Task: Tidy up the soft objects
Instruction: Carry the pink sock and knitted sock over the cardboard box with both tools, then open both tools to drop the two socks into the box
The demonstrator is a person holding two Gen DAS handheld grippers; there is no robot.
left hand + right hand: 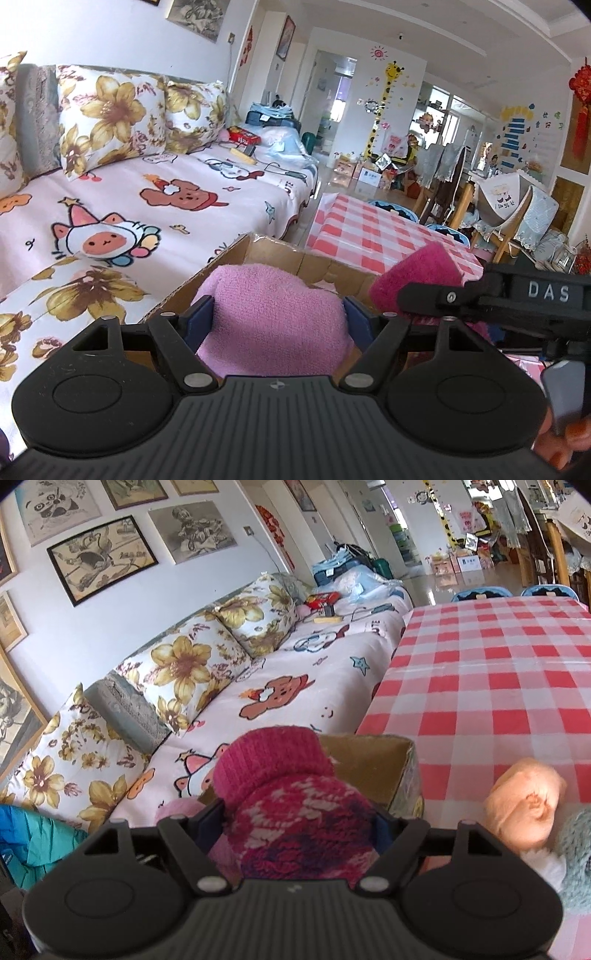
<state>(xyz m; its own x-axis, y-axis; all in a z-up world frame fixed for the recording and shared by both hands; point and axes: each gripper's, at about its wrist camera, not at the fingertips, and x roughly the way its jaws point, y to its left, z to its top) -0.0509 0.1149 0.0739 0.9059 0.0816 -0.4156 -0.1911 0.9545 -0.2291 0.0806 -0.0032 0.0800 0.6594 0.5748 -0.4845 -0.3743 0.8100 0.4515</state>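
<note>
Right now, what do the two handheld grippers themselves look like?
Both are matte black plastic. The left gripper has a ribbed body, two round side housings, angled linkage arms with silver pivot pins, and dark blue finger pads. The right gripper matches that build; seen side-on from the left wrist camera, it carries white "DAS" lettering.

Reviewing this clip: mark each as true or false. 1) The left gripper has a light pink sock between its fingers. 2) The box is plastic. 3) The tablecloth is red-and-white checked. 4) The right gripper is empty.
1) True: the light pink sock sits in the left gripper.
2) False: the box is cardboard.
3) True: checked tablecloth.
4) False: the right gripper has a dark pink patterned sock between its fingers.
</note>
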